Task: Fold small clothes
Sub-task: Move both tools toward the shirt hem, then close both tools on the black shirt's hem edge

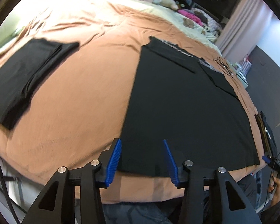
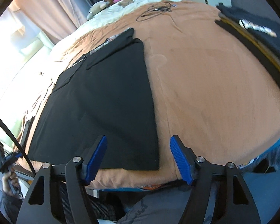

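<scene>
Bed blanket (image 1: 74, 93) carries the black garment (image 1: 177, 102) flat ahead of both claws, left claw (image 1: 141, 163) and right claw (image 2: 138, 160) parted over its near hem corners, presumably for folding.

shirt (image 1: 177, 102) on bed (image 1: 84, 93); folded garment (image 1: 22, 74) left; stack (image 1: 268, 134) right

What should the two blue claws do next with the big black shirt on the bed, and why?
Probably lower both a little and pinch the near hem. The black shirt lies flat on the peach-brown blanket, sides already folded in. The left gripper is open over its near left corner, the right gripper open over its near right corner, and neither set of blue pads presses the cloth yet.
</scene>
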Available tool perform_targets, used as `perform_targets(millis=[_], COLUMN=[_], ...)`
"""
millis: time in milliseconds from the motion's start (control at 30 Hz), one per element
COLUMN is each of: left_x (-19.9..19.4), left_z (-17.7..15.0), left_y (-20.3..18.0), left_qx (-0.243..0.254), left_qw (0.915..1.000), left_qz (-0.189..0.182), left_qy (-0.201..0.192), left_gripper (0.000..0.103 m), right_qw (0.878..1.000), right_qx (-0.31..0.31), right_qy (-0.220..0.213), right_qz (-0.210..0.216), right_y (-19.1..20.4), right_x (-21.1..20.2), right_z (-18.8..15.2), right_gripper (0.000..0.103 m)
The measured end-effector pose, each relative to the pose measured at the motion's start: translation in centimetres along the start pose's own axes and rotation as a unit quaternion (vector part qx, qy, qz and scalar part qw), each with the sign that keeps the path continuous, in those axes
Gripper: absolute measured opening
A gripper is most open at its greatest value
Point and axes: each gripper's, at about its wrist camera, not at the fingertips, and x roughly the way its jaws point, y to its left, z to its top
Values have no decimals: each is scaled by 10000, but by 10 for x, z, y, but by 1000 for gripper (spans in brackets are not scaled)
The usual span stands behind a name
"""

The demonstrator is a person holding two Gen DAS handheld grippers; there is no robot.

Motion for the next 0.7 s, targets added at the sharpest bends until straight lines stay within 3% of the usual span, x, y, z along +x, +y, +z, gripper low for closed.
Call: perform_targets(millis=[267,400,700], left_x=[19,20,24], left_z=[-19,-21,-30], left_y=[32,37,46], left_qx=[-621,-842,-1769], left_qw=[9972,9951,9744], left_qz=[-264,-427,-1338], left_qy=[331,291,370], left_gripper=[47,47,47], right_qw=[9981,9955,9728], right_qx=[498,801,1770], right_qy=[168,85,-90], right_qz=[312,501,1489], right_y=[-25,-37,-65], right_x=[14,15,21], right_z=[-9,-13,-30], right_gripper=[66,66,66])
